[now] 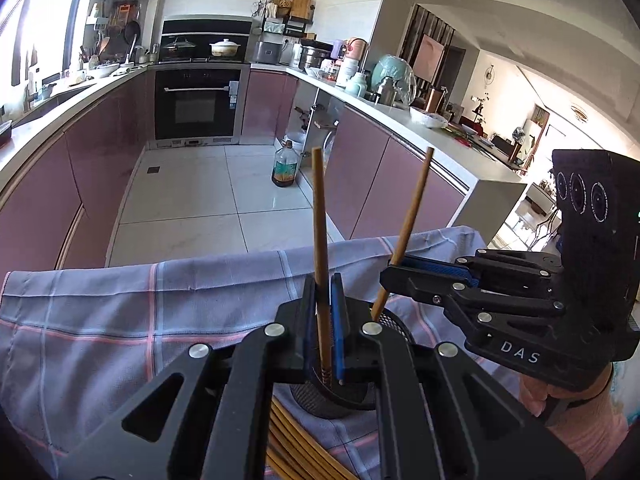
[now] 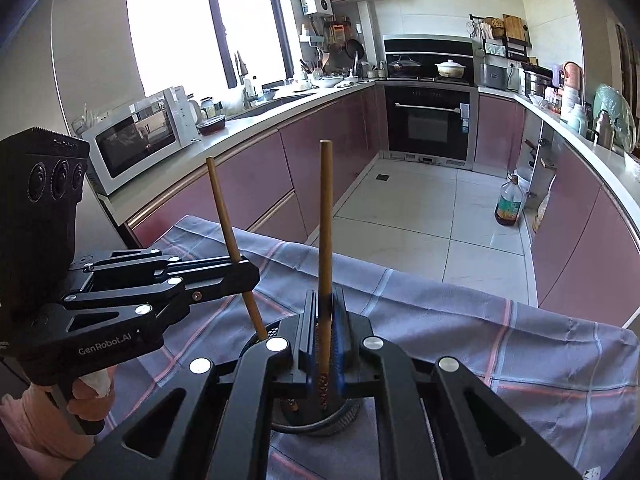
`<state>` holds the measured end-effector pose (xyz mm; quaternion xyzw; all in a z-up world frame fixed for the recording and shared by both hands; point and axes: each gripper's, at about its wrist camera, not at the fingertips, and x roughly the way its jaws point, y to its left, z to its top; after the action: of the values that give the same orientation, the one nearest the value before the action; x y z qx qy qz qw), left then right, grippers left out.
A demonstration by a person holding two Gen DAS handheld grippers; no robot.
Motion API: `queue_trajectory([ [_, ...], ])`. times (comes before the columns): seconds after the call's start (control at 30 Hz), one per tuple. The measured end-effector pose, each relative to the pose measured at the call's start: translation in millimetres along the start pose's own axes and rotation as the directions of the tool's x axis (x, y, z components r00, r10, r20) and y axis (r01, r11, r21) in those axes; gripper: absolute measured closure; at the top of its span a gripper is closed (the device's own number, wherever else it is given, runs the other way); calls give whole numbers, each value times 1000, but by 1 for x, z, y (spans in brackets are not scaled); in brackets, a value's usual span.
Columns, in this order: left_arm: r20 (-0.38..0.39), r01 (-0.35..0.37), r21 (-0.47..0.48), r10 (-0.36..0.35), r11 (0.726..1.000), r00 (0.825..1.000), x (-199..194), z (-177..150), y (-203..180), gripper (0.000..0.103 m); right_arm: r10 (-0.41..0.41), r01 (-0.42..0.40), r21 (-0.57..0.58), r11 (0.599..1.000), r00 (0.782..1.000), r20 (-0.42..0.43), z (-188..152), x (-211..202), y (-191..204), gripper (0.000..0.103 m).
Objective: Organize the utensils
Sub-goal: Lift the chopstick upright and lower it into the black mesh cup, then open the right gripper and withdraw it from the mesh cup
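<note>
1. Left gripper (image 1: 323, 312) clamped on an upright chopstick (image 1: 320, 240), tip down inside the black mesh holder (image 1: 332, 400) on the checked cloth (image 1: 100, 320).
2. Right gripper (image 2: 325, 320) likewise clamped on a second chopstick (image 2: 326, 220), lower end in the same holder (image 2: 320, 420).
3. Seen only from the left wrist — a bundle of loose chopsticks (image 1: 296, 452) lying on the cloth just beside the holder, plus "DAS" printed on the right gripper's body.
4. Seen only from the right wrist — a white microwave (image 2: 136, 136) on the counter, and "GenRobot.AI" on the left gripper's body.
5. Oil bottle (image 1: 285, 166) standing on the tiled floor, well apart from the cloth.
</note>
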<state>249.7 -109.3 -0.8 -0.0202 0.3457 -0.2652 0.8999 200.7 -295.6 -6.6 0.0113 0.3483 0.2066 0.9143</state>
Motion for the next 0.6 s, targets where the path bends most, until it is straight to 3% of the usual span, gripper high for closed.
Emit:
queue_trajectory([
  [0.13,-7,-22,-13,22,1000,1000,7,-1,8,95,-1,1,29,1000,1000,10,1,3,-5,96],
  [0.27,13,-52,-24,53,998,999,3,-8,15,82,1,-3,42,999,999,37,0,-2,-8,89],
  [0.47,69,-114,-34,116,993,991,-17,-19,20,72,0,-3,35,999,996,84,-7,-17,-2,75],
  [0.6,114,-147,-32,150,989,982,-37,-31,22,64,29,-32,17,999,993,116,-15,-31,8,74],
])
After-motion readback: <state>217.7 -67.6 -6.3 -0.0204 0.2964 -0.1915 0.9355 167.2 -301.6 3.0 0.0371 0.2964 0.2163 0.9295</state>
